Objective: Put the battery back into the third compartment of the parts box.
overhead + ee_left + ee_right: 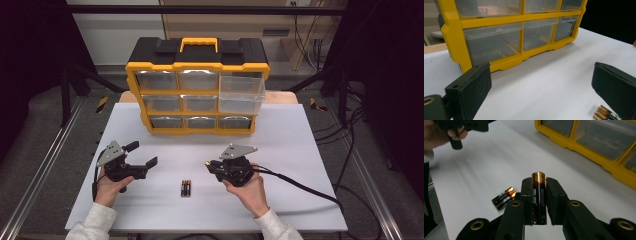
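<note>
My right gripper (539, 185) is shut on a black and gold AA battery (539, 197), which stands lengthwise between the pads with its gold end sticking out past the fingertips. In the high view that gripper (210, 165) hovers right of centre, above the white table (290, 150). A few more batteries (185, 188) (504, 198) lie side by side on the table near the front. They also show at the bottom right of the left gripper view (602, 113). My left gripper (141, 154) (544, 85) is held at the left, jaws wide open with nothing between them.
A yellow and black drawer organizer (197, 90) (499, 37) with clear drawers stands at the back of the table. Its top right drawer (242, 86) is pulled out. A black cable (305, 187) trails right from my right gripper. The person's other hand (441, 135) shows in the right gripper view.
</note>
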A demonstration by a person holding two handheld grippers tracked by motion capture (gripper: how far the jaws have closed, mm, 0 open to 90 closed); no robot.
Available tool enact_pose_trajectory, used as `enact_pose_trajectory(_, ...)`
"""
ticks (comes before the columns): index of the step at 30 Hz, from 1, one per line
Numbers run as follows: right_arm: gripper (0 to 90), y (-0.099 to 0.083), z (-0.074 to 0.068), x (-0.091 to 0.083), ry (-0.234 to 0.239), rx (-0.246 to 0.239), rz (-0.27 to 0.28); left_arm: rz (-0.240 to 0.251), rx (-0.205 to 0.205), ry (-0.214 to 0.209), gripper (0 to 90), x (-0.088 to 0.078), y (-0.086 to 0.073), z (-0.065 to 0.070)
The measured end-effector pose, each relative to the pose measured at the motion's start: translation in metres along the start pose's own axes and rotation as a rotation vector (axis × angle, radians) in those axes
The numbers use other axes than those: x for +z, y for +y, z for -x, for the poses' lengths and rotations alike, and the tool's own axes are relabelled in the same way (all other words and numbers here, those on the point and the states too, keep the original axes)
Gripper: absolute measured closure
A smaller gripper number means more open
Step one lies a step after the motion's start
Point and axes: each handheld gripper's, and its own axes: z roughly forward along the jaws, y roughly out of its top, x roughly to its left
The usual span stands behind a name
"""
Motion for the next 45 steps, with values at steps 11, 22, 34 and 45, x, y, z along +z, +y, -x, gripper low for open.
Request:
enact_pose_trajectory(11,77.4,0.026,0.018,-0.041,-0.023,0.024,0.099,-0.001,0.0,0.0,2.2,0.0,0.0,0.0)
enact_pose_trajectory(22,77.4,0.057,0.029,-0.078,-0.066,0.011,0.165,-0.003,0.0,-0.001,2.1,0.001,0.0,0.0)
enact_pose_trajectory(34,77.4,0.092,0.036,-0.105,-0.11,-0.001,0.223,-0.003,0.001,0.0,2.0,0.0,0.0,0.0)
enact_pose_trajectory(45,77.4,0.125,0.046,-0.119,-0.153,-0.002,0.27,-0.003,0.0,-0.001,2.0,0.0,0.0,0.0)
